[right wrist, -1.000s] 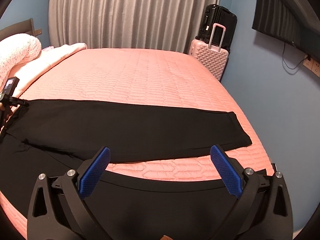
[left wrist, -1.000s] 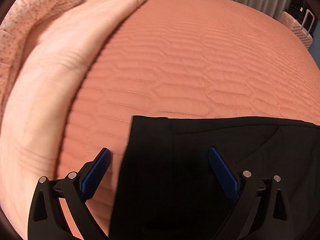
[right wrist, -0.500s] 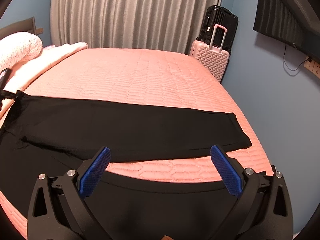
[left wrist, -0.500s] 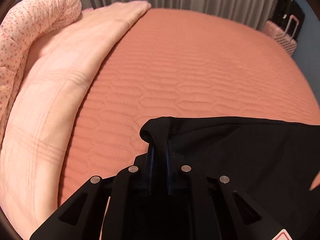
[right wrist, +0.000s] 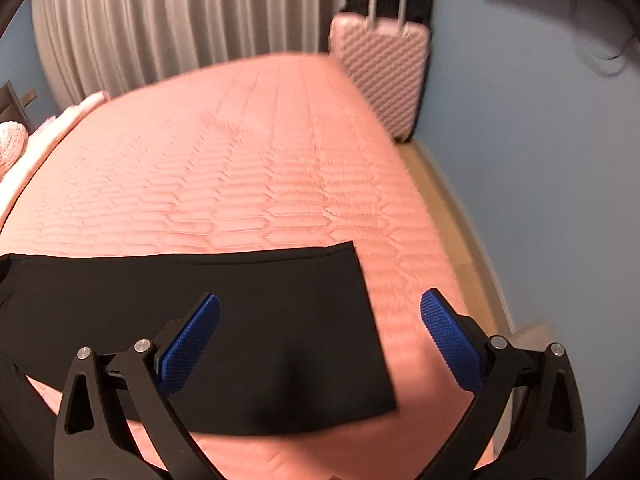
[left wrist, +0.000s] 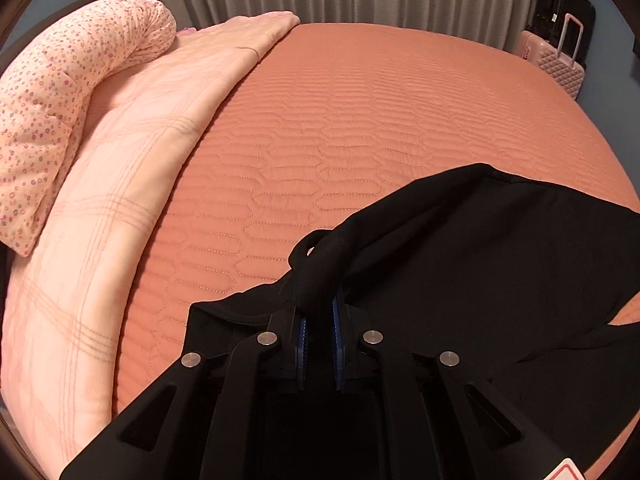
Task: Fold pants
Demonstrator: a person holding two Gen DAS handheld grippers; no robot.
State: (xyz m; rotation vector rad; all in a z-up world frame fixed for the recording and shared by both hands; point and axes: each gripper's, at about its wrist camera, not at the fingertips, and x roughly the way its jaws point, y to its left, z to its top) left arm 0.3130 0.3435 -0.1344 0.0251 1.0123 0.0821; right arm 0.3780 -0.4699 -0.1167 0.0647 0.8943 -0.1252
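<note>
Black pants (left wrist: pixel 500 248) lie on the pink quilted bed (left wrist: pixel 360 112). In the left wrist view my left gripper (left wrist: pixel 320 320) is shut on a bunched corner of the pants, lifted off the bedspread, with the cloth draping away to the right. In the right wrist view my right gripper (right wrist: pixel 320 340) stands open above the hem end of a pant leg (right wrist: pixel 240 320), which lies flat near the bed's right edge. Nothing is between its blue pads (right wrist: pixel 188 344). That view is blurred by motion.
A folded pale pink blanket (left wrist: pixel 120 184) and a floral pillow (left wrist: pixel 64 96) lie along the bed's left side. A pink suitcase (right wrist: pixel 380 60) and a black one stand by the grey curtain (right wrist: pixel 180 20). A strip of wooden floor (right wrist: pixel 460 208) runs along the blue wall.
My left gripper closed on the pants' corner and lifted it, pulling the cloth rightward. My right gripper swept right along the leg to its hem end, staying open.
</note>
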